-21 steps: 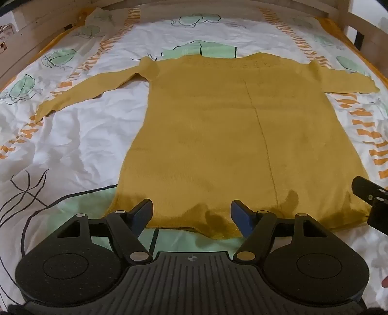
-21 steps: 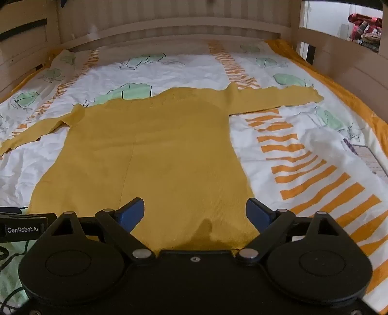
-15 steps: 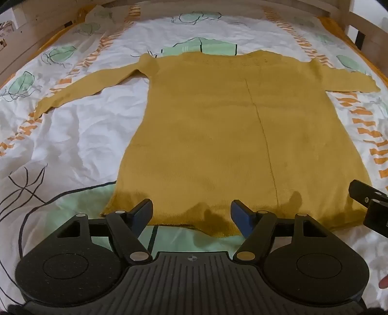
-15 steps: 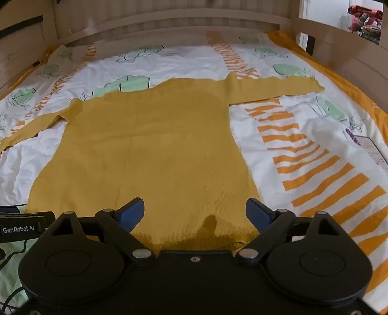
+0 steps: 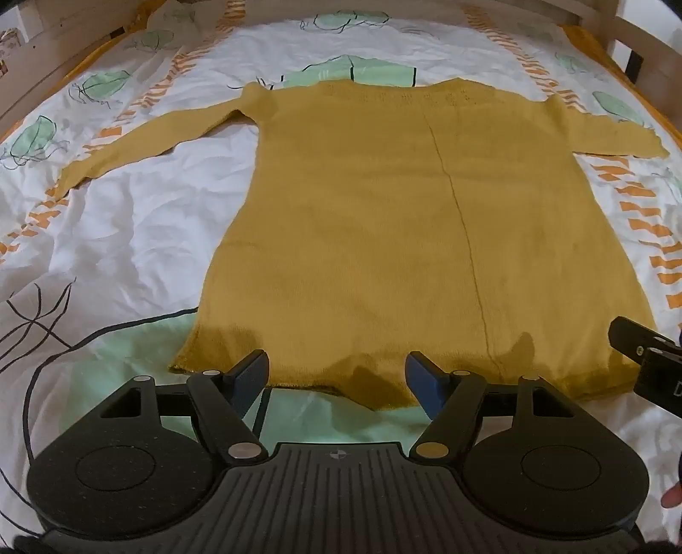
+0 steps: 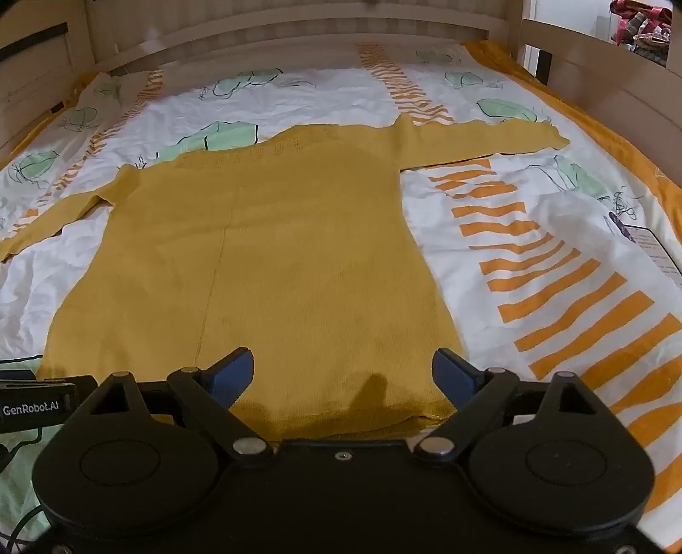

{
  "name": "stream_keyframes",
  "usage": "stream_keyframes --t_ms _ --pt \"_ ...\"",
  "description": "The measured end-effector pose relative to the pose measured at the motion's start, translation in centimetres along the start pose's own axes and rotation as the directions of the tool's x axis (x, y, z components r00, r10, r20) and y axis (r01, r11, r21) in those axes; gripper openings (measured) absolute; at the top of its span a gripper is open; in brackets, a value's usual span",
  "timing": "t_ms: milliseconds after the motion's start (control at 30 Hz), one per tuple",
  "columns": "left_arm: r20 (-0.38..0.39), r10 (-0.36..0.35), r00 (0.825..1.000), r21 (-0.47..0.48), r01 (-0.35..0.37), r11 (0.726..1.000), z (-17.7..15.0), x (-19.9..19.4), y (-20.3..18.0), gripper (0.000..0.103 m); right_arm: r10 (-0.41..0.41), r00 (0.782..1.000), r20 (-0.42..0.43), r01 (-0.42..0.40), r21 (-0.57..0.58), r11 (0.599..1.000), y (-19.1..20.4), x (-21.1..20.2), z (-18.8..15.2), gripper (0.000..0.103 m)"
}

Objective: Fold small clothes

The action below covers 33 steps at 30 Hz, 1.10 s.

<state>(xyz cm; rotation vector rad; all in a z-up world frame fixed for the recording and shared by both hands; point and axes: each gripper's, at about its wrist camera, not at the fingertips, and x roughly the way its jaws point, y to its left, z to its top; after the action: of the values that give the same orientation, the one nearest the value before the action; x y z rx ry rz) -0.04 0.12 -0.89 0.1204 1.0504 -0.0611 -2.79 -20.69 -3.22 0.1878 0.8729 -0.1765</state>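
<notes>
1. Lying flat and face-up on the bed, the mustard-yellow knitted long-sleeved sweater (image 5: 409, 238) is spread with both sleeves out sideways and its hem nearest the cameras.
2. It looks light, soft and limp, so I judge it will sag and drag on the sheet, not hold any shape; the open knit could snag or stretch if pulled hard.
3. The best holds seem to be the two hem corners, pinching both layers, or the sleeve cuffs for folding inward.
4. The left claw (image 5: 336, 379) stands wide open over the hem at 6 o'clock, nothing between its blue pads; the right claw (image 6: 343, 375) is likewise wide open and empty above the hem near the right corner.
5. Beneath lies the white bedsheet with green leaf and orange stripe print (image 6: 554, 238), wrinkled, inside a pale wooden bed frame (image 6: 298, 30).
6. The left view shows the whole left sleeve toward 10 o'clock; the right view alone shows the right cuff at 2 o'clock and the headboard.
</notes>
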Motion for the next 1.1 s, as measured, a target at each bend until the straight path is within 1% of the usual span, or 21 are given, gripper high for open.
stream_keyframes --t_ms 633,1100 --pt "-0.01 -0.006 1.0 -0.001 0.006 1.0 0.27 0.02 -0.17 0.07 0.006 1.0 0.002 -0.006 -0.01 1.0 0.17 0.05 0.29 0.091" --pt "-0.026 -0.015 1.0 -0.021 0.015 1.0 0.62 0.28 0.03 0.07 0.015 1.0 0.01 -0.015 -0.019 1.0 0.55 0.22 0.72 0.091"
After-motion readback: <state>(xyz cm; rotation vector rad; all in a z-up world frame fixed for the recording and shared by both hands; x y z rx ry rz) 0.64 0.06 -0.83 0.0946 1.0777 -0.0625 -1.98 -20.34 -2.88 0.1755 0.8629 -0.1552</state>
